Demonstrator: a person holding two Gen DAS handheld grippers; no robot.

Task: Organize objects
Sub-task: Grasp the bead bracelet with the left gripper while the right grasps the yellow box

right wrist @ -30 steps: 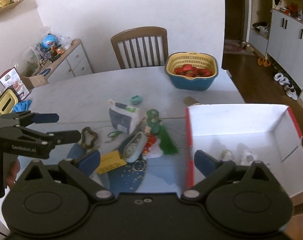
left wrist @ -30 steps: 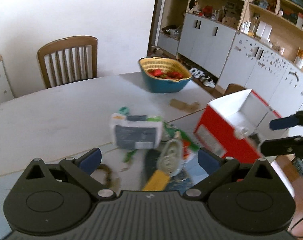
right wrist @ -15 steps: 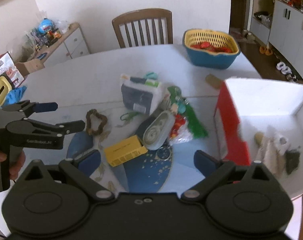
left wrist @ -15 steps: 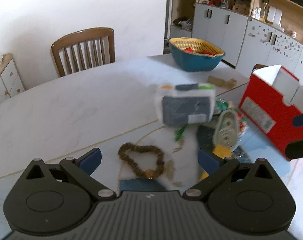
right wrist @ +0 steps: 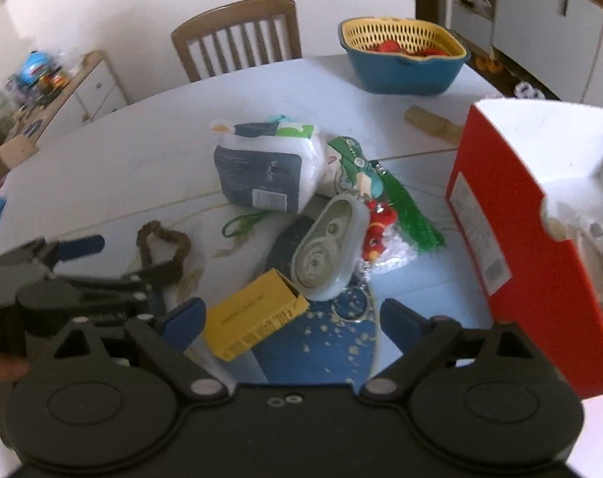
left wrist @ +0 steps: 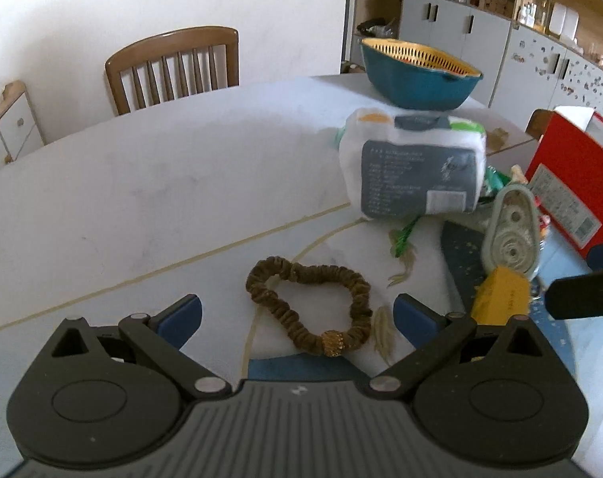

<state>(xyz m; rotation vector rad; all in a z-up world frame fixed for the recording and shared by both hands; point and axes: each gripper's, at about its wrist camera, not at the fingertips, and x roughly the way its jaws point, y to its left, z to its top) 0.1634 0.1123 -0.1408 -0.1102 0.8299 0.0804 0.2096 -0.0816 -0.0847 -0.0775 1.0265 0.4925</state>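
Red box beside clutter; table left free

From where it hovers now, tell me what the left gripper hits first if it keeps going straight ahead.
Most likely the brown scrunchie: it lies on the table centred between the open left gripper fingers, nothing in between. Depth is hard to judge.

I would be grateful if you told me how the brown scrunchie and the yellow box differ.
The brown scrunchie is a soft ruched loop with a gold bead; the yellow box is a stiff printed carton. The scrunchie lies on bare table, the box on a blue patterned mat. Both lie flat, ungripped.
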